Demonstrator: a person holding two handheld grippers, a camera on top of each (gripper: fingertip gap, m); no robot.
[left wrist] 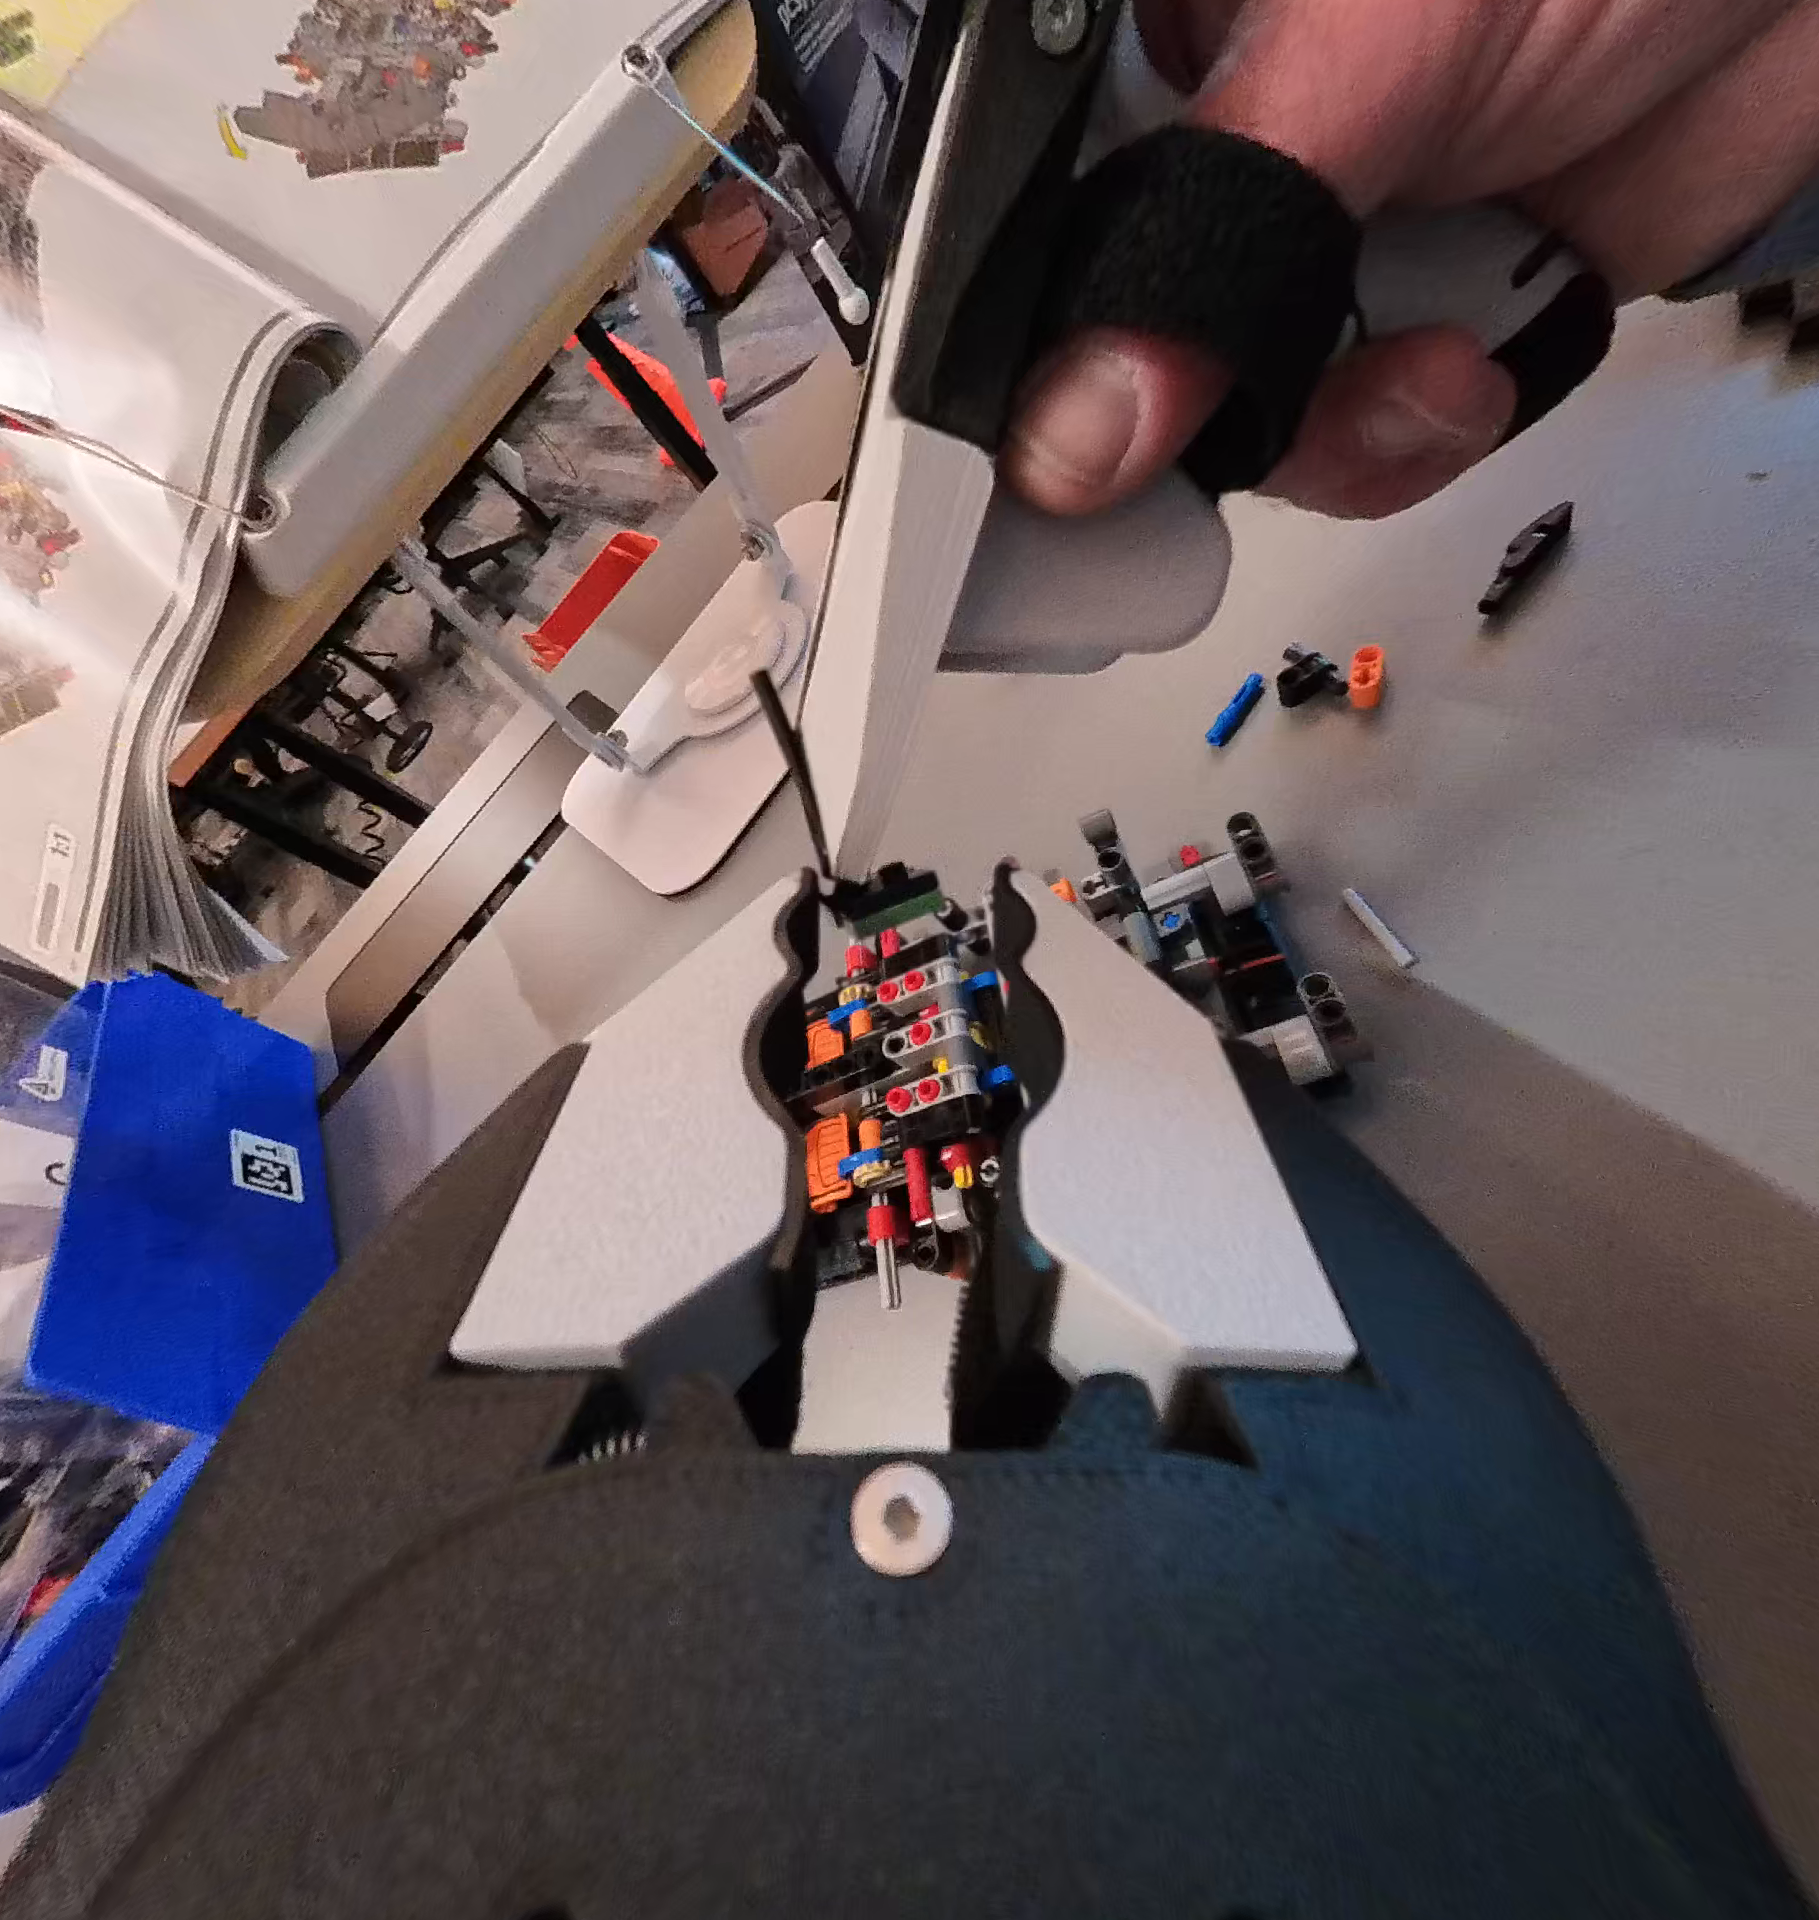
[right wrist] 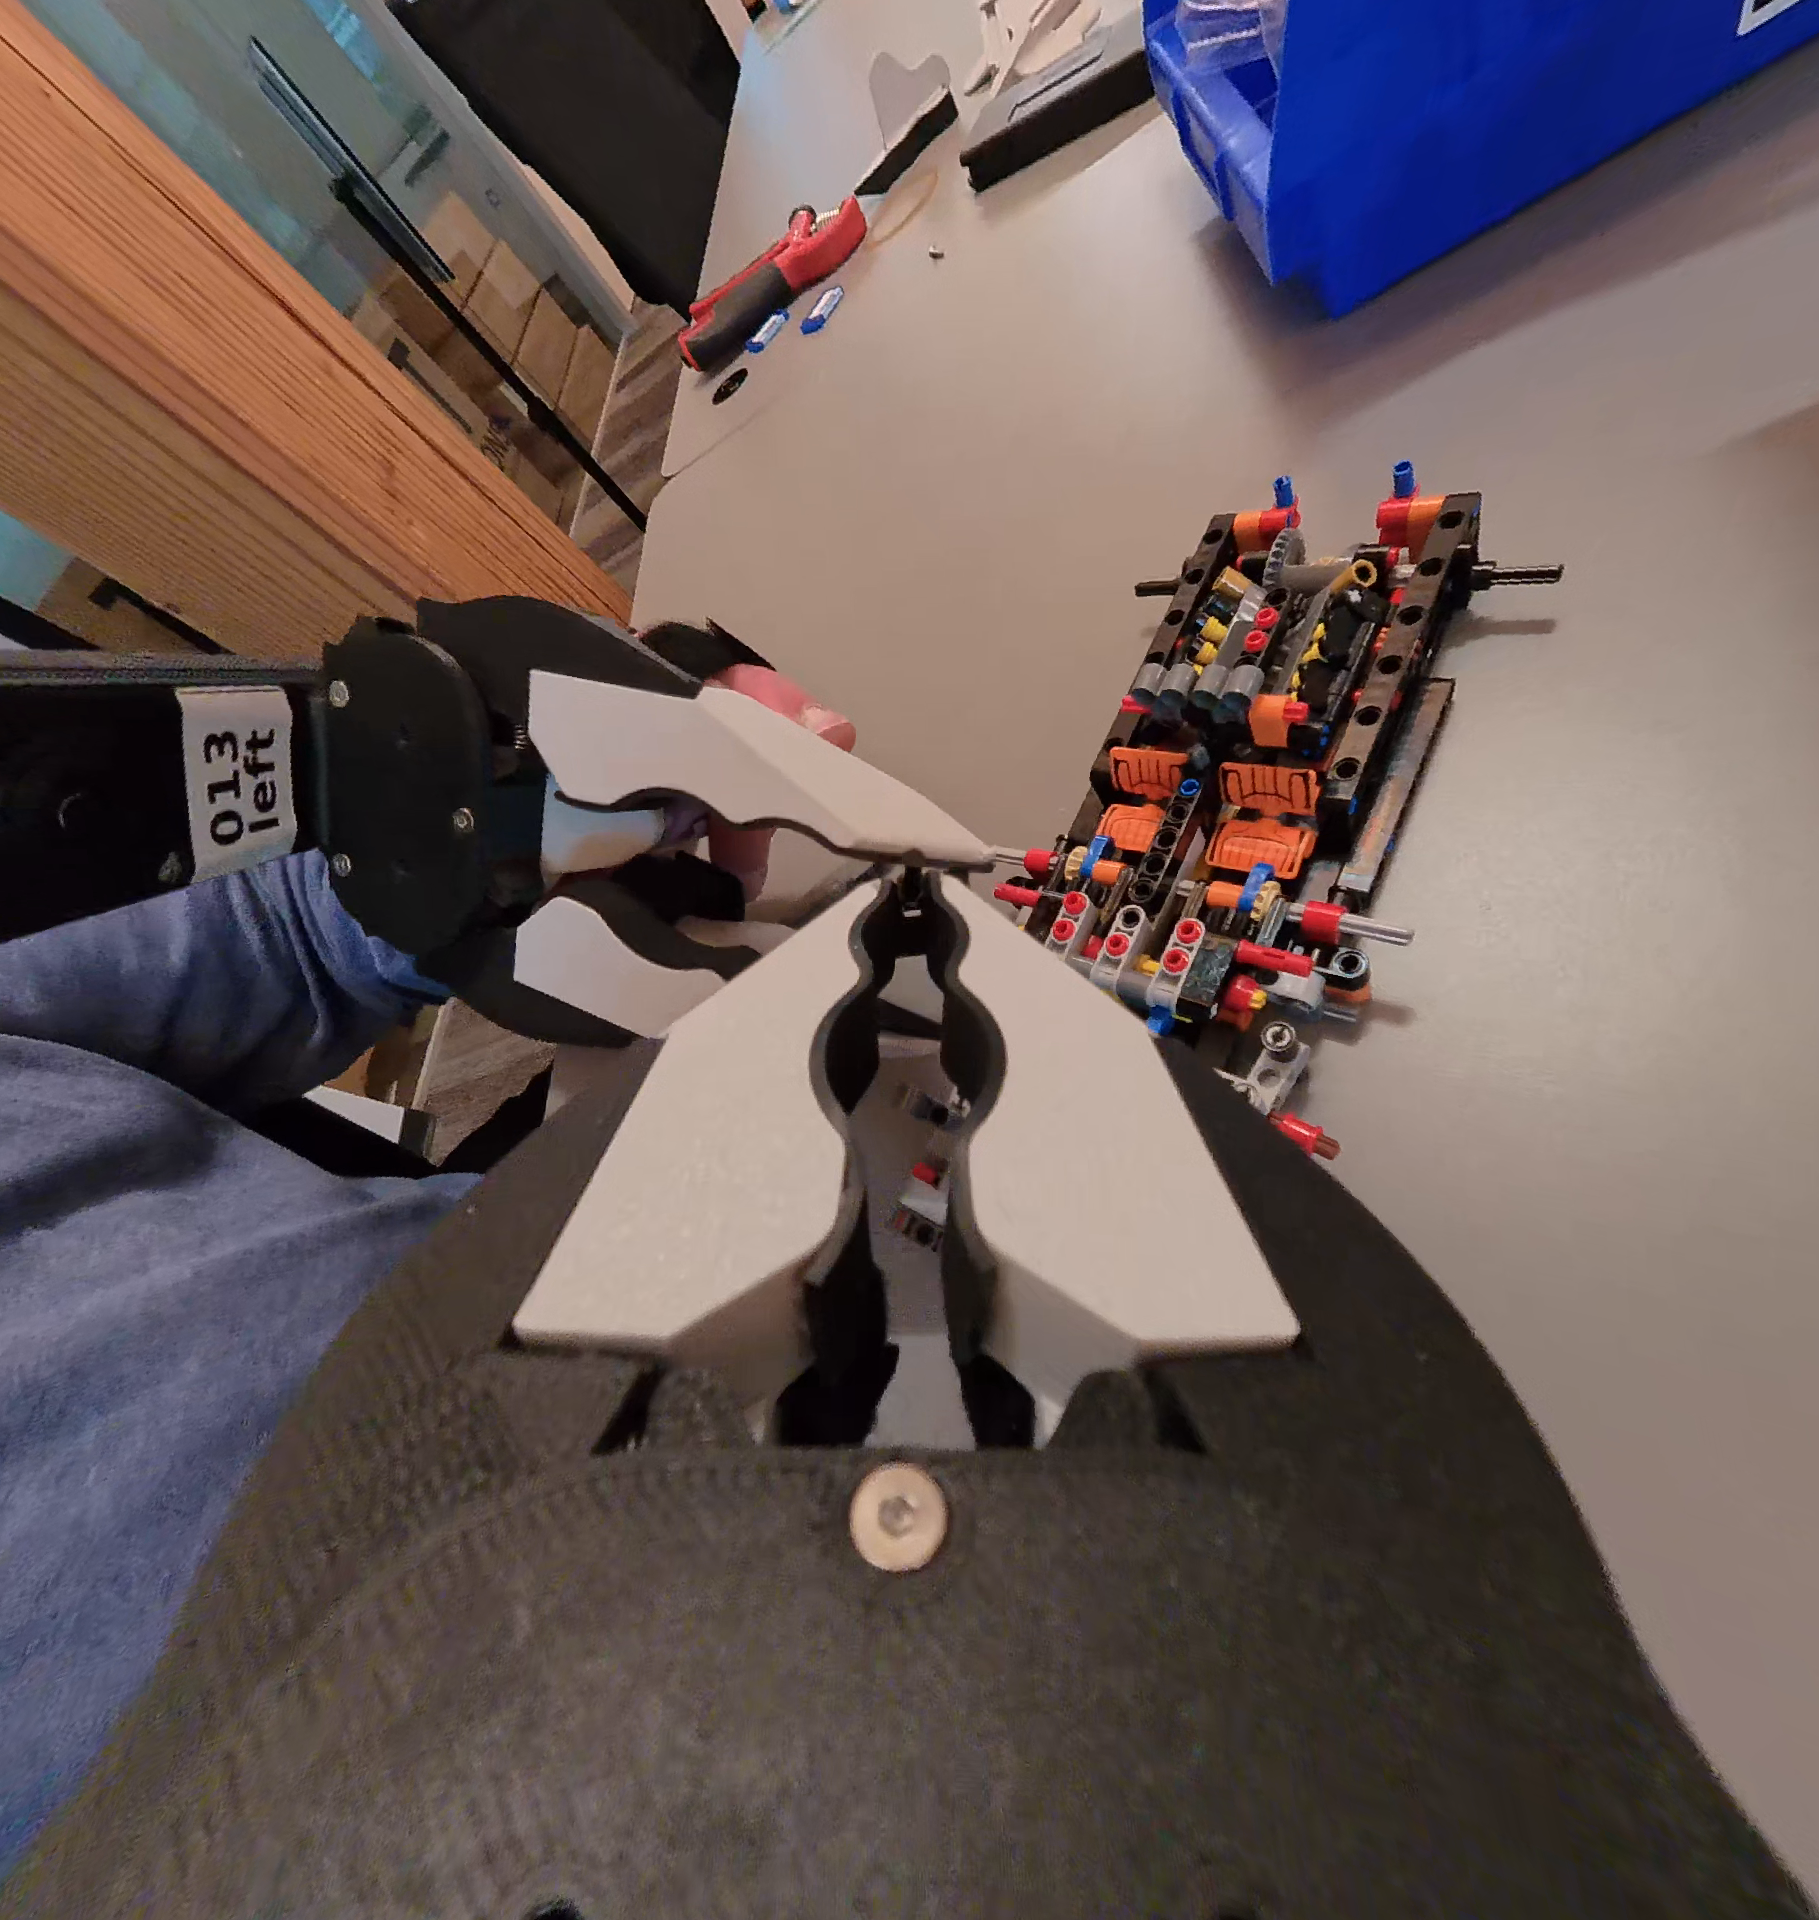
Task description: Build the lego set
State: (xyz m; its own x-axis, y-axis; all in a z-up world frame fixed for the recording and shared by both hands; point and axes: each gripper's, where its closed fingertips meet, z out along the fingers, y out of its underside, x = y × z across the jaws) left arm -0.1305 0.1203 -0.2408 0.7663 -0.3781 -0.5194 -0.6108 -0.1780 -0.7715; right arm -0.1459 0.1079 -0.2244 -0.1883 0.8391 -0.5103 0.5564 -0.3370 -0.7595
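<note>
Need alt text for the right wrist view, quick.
The right gripper meets the left gripper at the near end of a black, orange and red brick chassis on a grey table; a blue bin stands behind.

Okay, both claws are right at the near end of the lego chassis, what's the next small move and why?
Probably ease the right claw forward to seat its small black piece on the chassis. Its tips are pinched on that piece right beside the chassis's near end, and the left claw meets the grey axle sticking out there, seemingly steadying the build on the table.
</note>
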